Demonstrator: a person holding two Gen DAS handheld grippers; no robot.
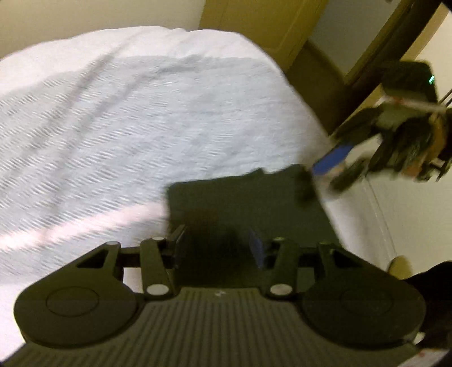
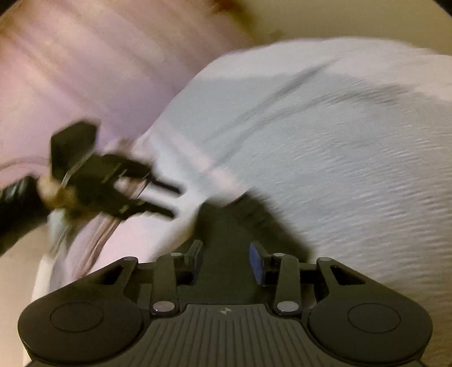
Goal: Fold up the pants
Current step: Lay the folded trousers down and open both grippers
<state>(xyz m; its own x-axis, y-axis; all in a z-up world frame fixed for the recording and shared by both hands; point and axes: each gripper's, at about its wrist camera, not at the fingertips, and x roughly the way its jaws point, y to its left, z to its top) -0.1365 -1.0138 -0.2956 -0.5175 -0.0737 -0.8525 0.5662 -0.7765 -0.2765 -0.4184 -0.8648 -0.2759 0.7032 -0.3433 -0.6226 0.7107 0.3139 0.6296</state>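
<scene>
The dark pants (image 1: pixel 248 197) lie as a flat folded rectangle on the white bed (image 1: pixel 127 113), near its right edge. My left gripper (image 1: pixel 219 240) hovers over their near edge with its jaws wide apart and nothing pinched. My right gripper (image 1: pixel 339 172), blurred, is at the pants' far right corner with its blue pad (image 1: pixel 334 159) showing. In the right wrist view the pants (image 2: pixel 251 211) run forward between the fingers of my open right gripper (image 2: pixel 226 254). My left gripper (image 2: pixel 175 200) hangs at the left, fingers apart, held by a hand.
A textured white cover with long creases spreads over the bed (image 2: pixel 339 141). A pale pink sheet (image 2: pixel 84 70) lies beyond its left side. Wooden furniture (image 1: pixel 268 25) and a dark door frame (image 1: pixel 395 48) stand behind the bed. The mattress edge (image 1: pixel 375 211) drops off to the right.
</scene>
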